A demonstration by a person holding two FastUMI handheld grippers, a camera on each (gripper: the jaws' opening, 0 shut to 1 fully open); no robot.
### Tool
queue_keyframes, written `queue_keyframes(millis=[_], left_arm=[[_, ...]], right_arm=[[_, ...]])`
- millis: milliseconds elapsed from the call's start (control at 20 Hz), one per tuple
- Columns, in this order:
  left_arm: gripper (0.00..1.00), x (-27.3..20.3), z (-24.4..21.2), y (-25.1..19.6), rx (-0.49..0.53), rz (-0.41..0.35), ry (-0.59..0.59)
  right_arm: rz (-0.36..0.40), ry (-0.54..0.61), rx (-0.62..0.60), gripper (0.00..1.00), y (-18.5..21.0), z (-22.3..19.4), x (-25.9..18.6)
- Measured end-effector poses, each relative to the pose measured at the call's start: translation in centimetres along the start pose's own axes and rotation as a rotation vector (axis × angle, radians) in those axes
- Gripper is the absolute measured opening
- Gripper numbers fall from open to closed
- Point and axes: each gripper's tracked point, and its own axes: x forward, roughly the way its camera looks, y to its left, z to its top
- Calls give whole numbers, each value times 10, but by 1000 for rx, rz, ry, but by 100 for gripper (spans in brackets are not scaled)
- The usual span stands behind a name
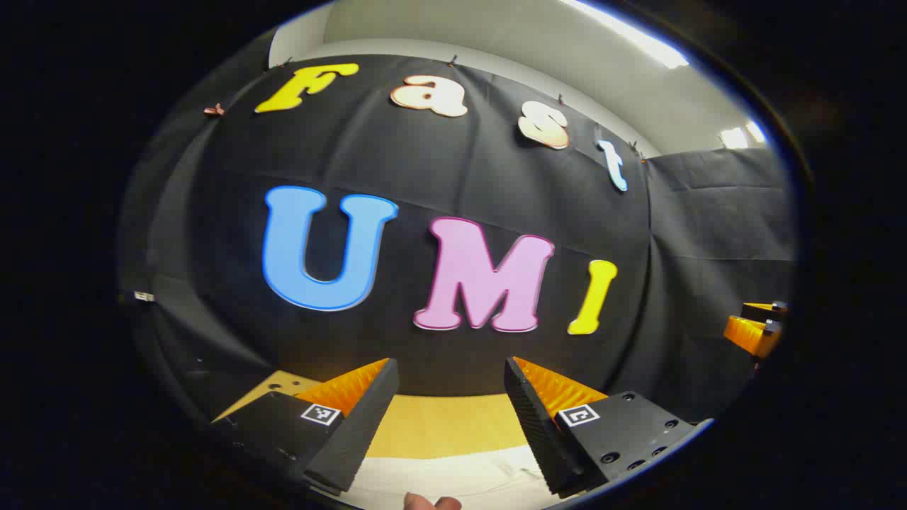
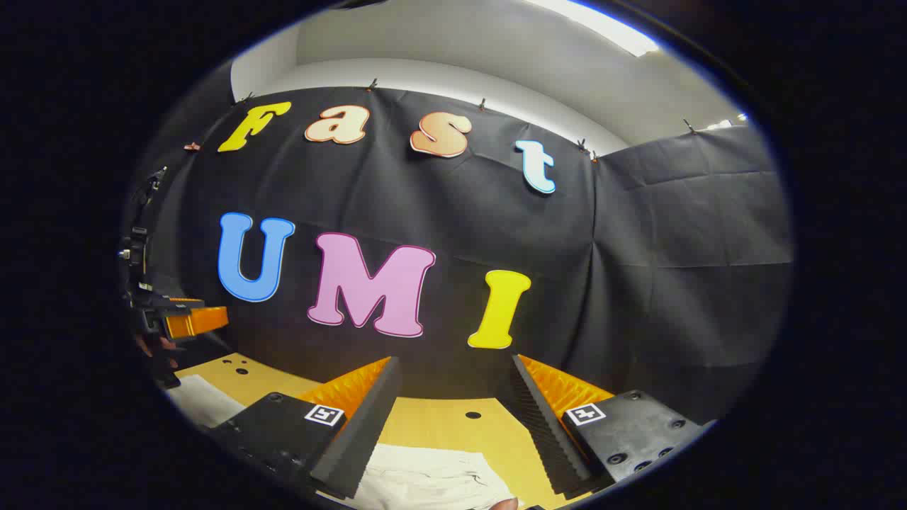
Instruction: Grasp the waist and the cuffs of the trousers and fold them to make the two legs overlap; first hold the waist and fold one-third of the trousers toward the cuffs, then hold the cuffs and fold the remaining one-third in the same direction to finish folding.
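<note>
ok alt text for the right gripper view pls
The right tool hangs open above pale trousers lying on a yellow table, facing the black cloth wall. The left tool shows at the far left edge.

**Coded markers on the finger blocks**

No word, number or brand can be read on any object. The only signs are four small square markers. Each is a black-and-white block pattern inside a white border, a code and not a script.

Left gripper view: the left gripper (image 1: 450, 363) bears the first marker (image 1: 319, 414) on the top face of its lower-left finger block. The second marker (image 1: 579, 415) is on the lower-right block.

Right gripper view: the right gripper (image 2: 455, 359) bears the third marker (image 2: 324, 415) and the fourth marker (image 2: 584, 414) in the same two places.

What the patterns encode cannot be told.
</note>
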Motion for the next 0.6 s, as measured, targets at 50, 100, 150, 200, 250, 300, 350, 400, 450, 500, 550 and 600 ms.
queue_keyframes(millis=[50, 100, 150, 200, 250, 300, 350, 400, 450, 500, 550, 600], left_arm=[[96, -10, 1, 16, 15, 44, -6], [96, -21, 4, 32, 27, 86, -9], [96, -30, 4, 46, 34, 126, -12], [96, -38, 8, 59, 36, 161, -17], [96, -45, 8, 71, 40, 196, -21], [96, -54, 11, 83, 43, 227, -24], [96, -59, 9, 92, 45, 248, -23], [96, -64, 9, 99, 49, 267, -20], [96, -69, 9, 108, 55, 293, -14], [95, -73, 9, 115, 59, 311, -11], [96, -77, 9, 121, 63, 326, -13], [96, -83, 9, 127, 69, 336, -13]], right_arm=[[19, 1, -2, 97, 1, -2, 2], [34, 2, 1, 97, 2, -3, 4], [41, 6, 6, 97, 1, -6, 6], [52, 14, 13, 96, 2, -10, 8], [63, 21, 17, 97, 3, -14, 9], [71, 30, 17, 97, 4, -18, 11], [78, 40, 13, 97, 4, -23, 12], [89, 53, 7, 97, 6, -29, 13], [98, 70, -2, 97, 8, -34, 15], [106, 86, -7, 97, 9, -39, 17], [118, 90, -9, 97, 12, -40, 18], [125, 92, -11, 98, 15, -41, 20]])
